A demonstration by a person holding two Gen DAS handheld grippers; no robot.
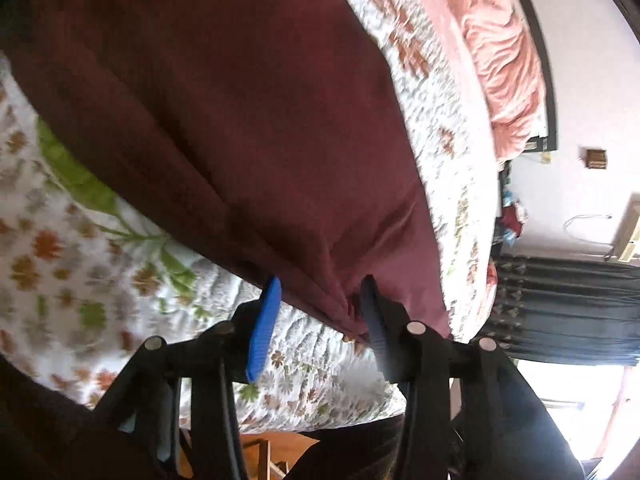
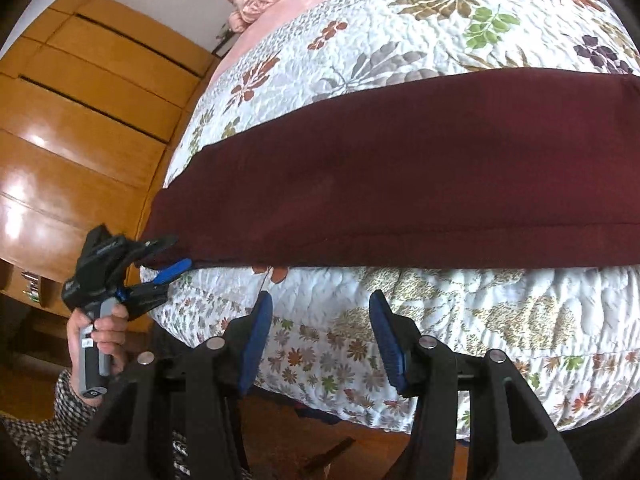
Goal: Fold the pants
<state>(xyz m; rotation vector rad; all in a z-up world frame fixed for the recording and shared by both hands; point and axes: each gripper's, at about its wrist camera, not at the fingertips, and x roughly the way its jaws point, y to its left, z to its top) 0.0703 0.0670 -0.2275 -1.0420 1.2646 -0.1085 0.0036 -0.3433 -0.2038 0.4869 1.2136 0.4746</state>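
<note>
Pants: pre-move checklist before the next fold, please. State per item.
1. Pants lie flat in a long strip across the quilt: ok.
2. Left gripper at the pants' end corner, fingers apart with cloth between them: ok for position; whether it grips, cannot tell.
3. Right gripper open, short of the near hem, holding nothing: not ok yet for a two-handed lift.
4. Other end of the pants runs out of the right wrist view: cannot tell.
5. Quilt beyond the pants free of loose items where visible: ok.
6. Near hem straight, no bunching: ok.
</note>
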